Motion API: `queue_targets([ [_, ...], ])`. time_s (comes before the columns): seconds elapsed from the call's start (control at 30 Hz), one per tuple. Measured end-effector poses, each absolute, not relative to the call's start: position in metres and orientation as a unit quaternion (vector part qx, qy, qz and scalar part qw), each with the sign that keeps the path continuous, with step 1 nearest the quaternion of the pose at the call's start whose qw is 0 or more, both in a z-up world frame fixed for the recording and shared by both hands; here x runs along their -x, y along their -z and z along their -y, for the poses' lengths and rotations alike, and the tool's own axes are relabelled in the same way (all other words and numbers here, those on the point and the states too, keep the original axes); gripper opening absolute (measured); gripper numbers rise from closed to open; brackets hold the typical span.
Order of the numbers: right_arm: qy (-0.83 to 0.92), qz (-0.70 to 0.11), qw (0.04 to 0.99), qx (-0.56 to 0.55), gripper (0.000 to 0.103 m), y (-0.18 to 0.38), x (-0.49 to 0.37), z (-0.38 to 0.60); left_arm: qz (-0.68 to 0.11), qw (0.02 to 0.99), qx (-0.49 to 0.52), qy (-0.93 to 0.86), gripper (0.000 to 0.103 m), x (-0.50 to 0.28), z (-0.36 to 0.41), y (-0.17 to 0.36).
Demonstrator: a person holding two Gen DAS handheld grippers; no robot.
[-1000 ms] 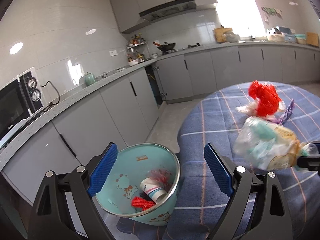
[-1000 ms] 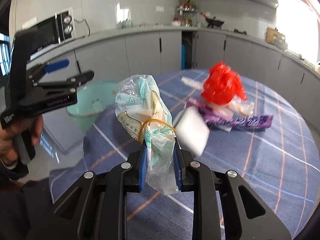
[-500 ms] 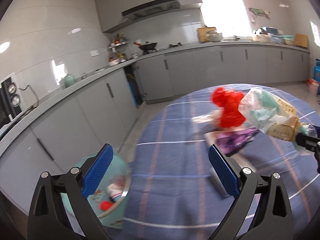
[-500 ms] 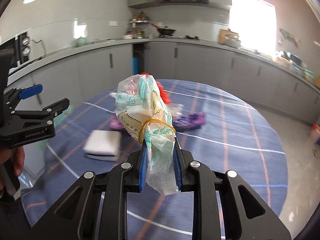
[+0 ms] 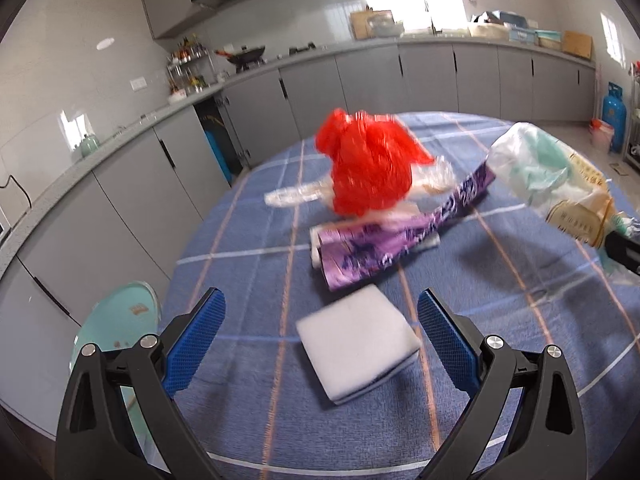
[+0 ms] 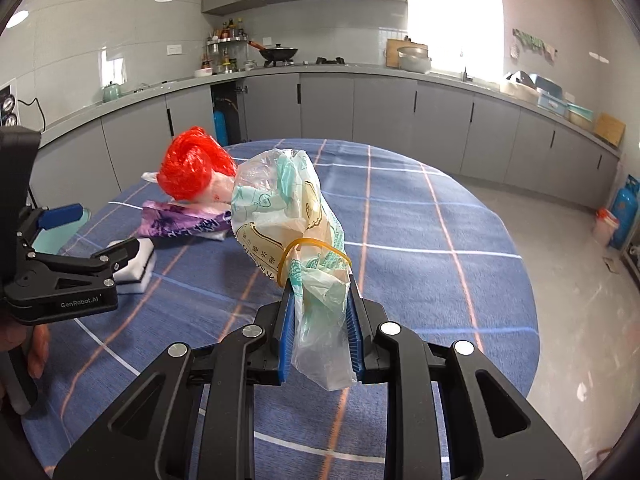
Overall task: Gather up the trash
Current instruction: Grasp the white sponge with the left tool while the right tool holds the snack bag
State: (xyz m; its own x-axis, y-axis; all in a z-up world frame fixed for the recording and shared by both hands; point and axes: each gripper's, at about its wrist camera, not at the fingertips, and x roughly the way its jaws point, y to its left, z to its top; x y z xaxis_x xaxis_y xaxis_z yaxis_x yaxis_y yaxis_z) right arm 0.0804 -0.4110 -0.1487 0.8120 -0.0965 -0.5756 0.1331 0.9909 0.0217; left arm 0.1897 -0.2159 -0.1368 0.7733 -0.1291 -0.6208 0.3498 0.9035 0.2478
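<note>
Four items still out of bin: one is held, three lie on the table (image 5: 500,360).
Right gripper (image 6: 320,320): clenched on the neck of a clear printed bag (image 6: 288,208) bound by a yellow rubber band (image 6: 316,250); the bag is carried above the cloth, not yet binned.
Left gripper (image 5: 320,336): jaws spread wide, nothing between them; a white sponge pad (image 5: 356,344) is framed at 12 o'clock, just ahead of the fingertips.
Purple wrapper (image 5: 400,240): lies flat beyond the pad, toward 12 o'clock.
Red bag (image 5: 368,168): rests further on, touching a clear film scrap (image 5: 292,198) at its 9 o'clock.
Teal bin (image 5: 116,320): seen at 9 o'clock of the left claw, off the table edge; contents not readable in this frame.
Progress (judged): collection is partway; held bag is to be dropped, then pad, wrapper, red bag and film remain.
</note>
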Motion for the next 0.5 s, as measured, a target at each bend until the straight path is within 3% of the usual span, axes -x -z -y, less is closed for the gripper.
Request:
queue_targets([
  [0.4,0.051,-0.309,0.95,-0.025,0.023,0.153,-0.084,0.401,-0.354,0.906,-0.181,0.146,0.094,-0.199,0.215,0.147],
  [0.5,0.049,-0.311,0.949,-0.023,0.023,0.154,-0.085,0.399,-0.365,0.901,-0.172,0.161,0.083,-0.202,0.213,0.149],
])
